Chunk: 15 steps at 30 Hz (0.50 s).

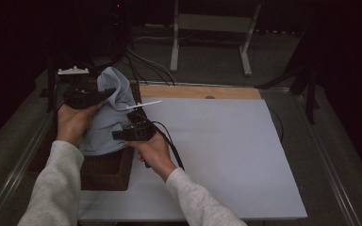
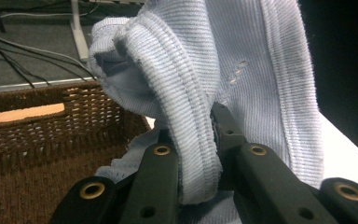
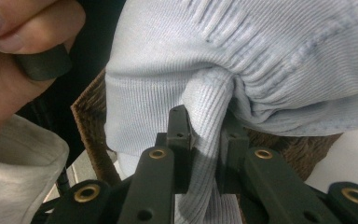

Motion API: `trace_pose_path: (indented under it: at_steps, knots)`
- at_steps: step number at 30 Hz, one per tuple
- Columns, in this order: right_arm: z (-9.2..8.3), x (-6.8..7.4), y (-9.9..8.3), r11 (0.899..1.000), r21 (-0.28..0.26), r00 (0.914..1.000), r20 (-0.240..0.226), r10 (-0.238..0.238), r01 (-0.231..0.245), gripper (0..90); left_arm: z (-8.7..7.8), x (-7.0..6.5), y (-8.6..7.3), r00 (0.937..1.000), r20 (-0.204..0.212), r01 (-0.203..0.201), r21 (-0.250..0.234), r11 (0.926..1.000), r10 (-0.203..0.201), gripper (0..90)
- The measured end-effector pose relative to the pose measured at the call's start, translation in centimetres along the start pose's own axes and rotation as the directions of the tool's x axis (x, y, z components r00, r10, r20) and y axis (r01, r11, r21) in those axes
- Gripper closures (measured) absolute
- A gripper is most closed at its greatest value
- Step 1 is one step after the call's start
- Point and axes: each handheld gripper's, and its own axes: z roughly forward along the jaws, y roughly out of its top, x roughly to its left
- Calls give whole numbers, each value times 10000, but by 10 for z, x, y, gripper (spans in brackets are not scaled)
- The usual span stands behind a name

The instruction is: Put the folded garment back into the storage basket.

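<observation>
The left hand-held gripper (image 1: 104, 94) pinches the light blue knit cloth (image 1: 108, 117) at about ten o'clock on the white surface (image 1: 226, 155). The cloth hangs over the brown basket (image 1: 106, 172). The right hand-held gripper (image 1: 118, 135) pinches its lower fold.

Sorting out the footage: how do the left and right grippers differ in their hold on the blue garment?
The left gripper pinches a thick ribbed edge of the blue garment up high; the right gripper pinches a bunched fold lower, nearer the person. Both are shut on it above the wicker basket.
</observation>
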Motion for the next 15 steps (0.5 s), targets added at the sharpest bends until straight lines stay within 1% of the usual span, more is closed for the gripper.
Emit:
trace_pose_path:
  at_steps: [4,11,15]
  knots:
    - [4,2,-1,10000,-1,9999,-100,30,-30,793,-2,3,-1,10000,-56,-10,20,10000,10,828]
    - [13,6,-4,10000,48,10000,1,-45,45,793,-5,10,-5,9999,-152,47,85,10000,-45,828]
    - [19,9,-6,9999,110,10000,-23,-45,45,793,-7,13,-8,9997,-206,117,123,9999,-114,828]
